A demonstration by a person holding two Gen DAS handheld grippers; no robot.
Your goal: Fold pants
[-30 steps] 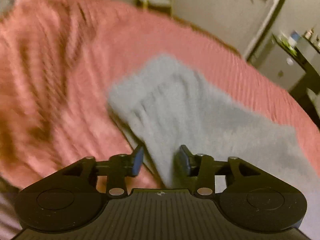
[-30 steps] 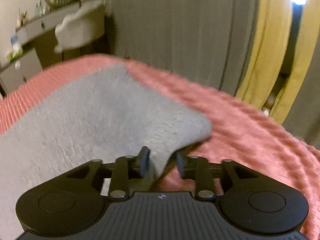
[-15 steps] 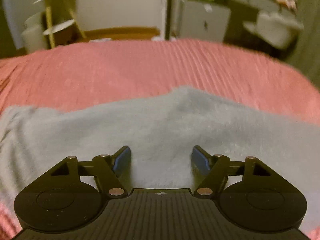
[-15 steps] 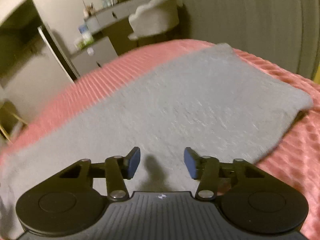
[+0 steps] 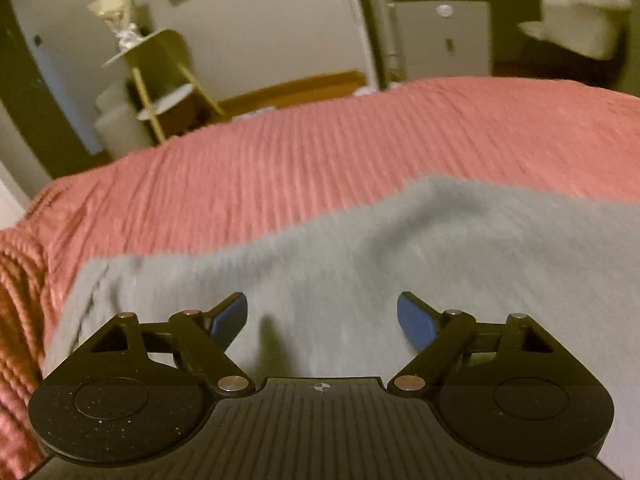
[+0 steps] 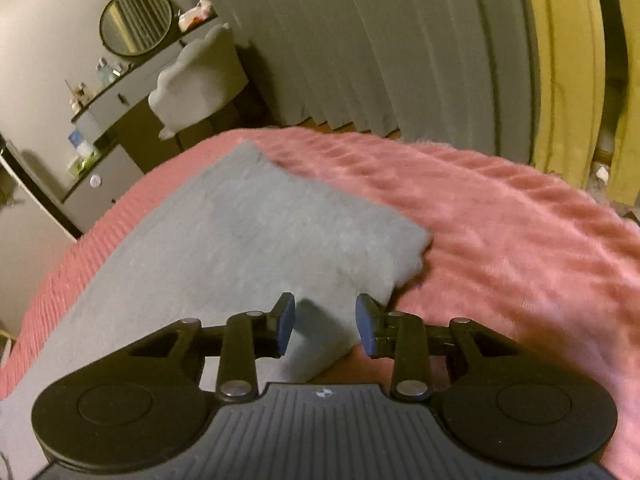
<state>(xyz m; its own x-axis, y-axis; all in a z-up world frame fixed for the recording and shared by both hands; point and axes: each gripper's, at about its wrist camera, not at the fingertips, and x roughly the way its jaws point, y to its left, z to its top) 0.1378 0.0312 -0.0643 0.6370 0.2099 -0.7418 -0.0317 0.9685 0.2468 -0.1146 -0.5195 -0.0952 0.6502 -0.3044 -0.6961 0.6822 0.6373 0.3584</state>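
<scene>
Grey pants [image 5: 360,264] lie flat in a long strip on a pink ribbed bedspread [image 5: 320,152]. My left gripper [image 5: 322,318] hovers over the middle of the strip near its front edge. Its jaws are wide and still opening, with nothing pinched between the blue pads. In the right wrist view the pants [image 6: 240,232] end in a squared corner at the right. My right gripper [image 6: 325,322] sits at that end's near edge. Its jaws stand narrowly apart and are opening. The cloth edge lies between and under them, and the pads do not press on it.
Beyond the bed's far edge stand a yellow shelf stand [image 5: 160,80], a white drawer unit [image 5: 440,36] and a pale fluffy chair [image 6: 200,76]. Grey and yellow curtains [image 6: 400,40] hang behind the bed. Bare bedspread [image 6: 520,240] stretches to the right of the pants.
The left gripper swung from the pants' end to the middle of the strip and opened wide. The right gripper moved back toward the right end corner, its jaws narrower than half a second ago.
</scene>
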